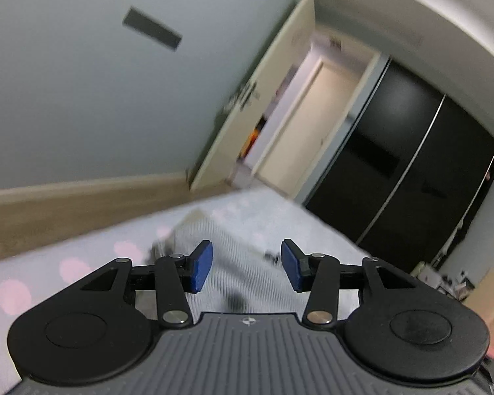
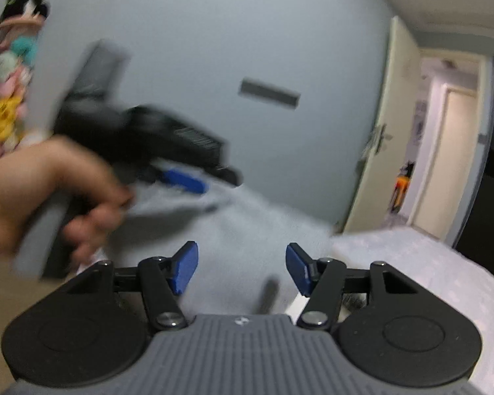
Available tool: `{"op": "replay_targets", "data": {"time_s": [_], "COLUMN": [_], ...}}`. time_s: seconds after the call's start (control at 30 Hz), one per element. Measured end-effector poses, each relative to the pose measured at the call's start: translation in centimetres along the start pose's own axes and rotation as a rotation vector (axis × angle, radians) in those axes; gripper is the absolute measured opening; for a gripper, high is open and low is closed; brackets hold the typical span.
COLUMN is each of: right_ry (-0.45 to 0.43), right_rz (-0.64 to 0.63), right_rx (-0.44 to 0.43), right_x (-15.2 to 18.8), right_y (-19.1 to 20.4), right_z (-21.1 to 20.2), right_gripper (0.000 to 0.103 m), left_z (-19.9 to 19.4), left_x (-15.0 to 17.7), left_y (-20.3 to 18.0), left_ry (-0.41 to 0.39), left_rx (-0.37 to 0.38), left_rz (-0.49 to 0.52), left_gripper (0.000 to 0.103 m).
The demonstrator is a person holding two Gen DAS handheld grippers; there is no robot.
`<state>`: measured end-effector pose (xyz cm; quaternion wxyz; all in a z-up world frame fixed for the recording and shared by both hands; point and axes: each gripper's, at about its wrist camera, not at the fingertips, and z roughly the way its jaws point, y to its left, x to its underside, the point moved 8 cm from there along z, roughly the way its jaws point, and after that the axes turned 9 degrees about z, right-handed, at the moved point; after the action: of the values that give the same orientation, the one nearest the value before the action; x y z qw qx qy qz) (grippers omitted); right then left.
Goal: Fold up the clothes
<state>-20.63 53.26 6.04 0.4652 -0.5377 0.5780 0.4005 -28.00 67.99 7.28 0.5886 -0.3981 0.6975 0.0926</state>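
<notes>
A light grey garment with fine stripes (image 1: 214,230) lies on the white bed cover (image 1: 313,230), which has pale pink dots. My left gripper (image 1: 247,265) hovers over it, blue pads apart, and the cloth shows in the gap without either pad pressing on it. In the right wrist view the same garment (image 2: 247,223) spreads in front of my right gripper (image 2: 241,268), whose pads also stand apart. A hand (image 2: 49,191) holds the left gripper (image 2: 207,181) at the garment's far left edge. That part is blurred, so contact there is unclear.
A grey wall (image 2: 214,33) rises behind the bed (image 2: 411,256). A cream door (image 2: 378,148) stands ajar to the right, and black sliding wardrobe doors (image 1: 411,164) lie beyond it. Plush toys (image 2: 10,65) hang at the far left. A wooden band (image 1: 66,207) borders the bed.
</notes>
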Motion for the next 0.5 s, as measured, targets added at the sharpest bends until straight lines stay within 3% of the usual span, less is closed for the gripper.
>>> {"op": "replay_targets", "data": {"time_s": [0.13, 0.3, 0.4, 0.5], "right_ry": [0.027, 0.161, 0.208, 0.205], "right_rz": [0.099, 0.209, 0.218, 0.347], "right_rx": [0.014, 0.058, 0.112, 0.124], "right_x": [-2.3, -1.7, -0.2, 0.3], "right_y": [-2.2, -4.8, -6.4, -9.2], "right_z": [4.7, 11.0, 12.9, 13.1], "right_gripper": [0.063, 0.060, 0.059, 0.061], "left_z": [-0.2, 3.4, 4.1, 4.2], "left_x": [-0.5, 2.3, 2.6, 2.6], "left_y": [0.8, 1.6, 2.0, 2.0], "left_ry": [0.012, 0.166, 0.164, 0.165], "left_rx": [-0.067, -0.174, -0.183, -0.165], "left_rz": [0.059, 0.128, 0.106, 0.099], "left_gripper": [0.051, 0.050, 0.053, 0.054]}}
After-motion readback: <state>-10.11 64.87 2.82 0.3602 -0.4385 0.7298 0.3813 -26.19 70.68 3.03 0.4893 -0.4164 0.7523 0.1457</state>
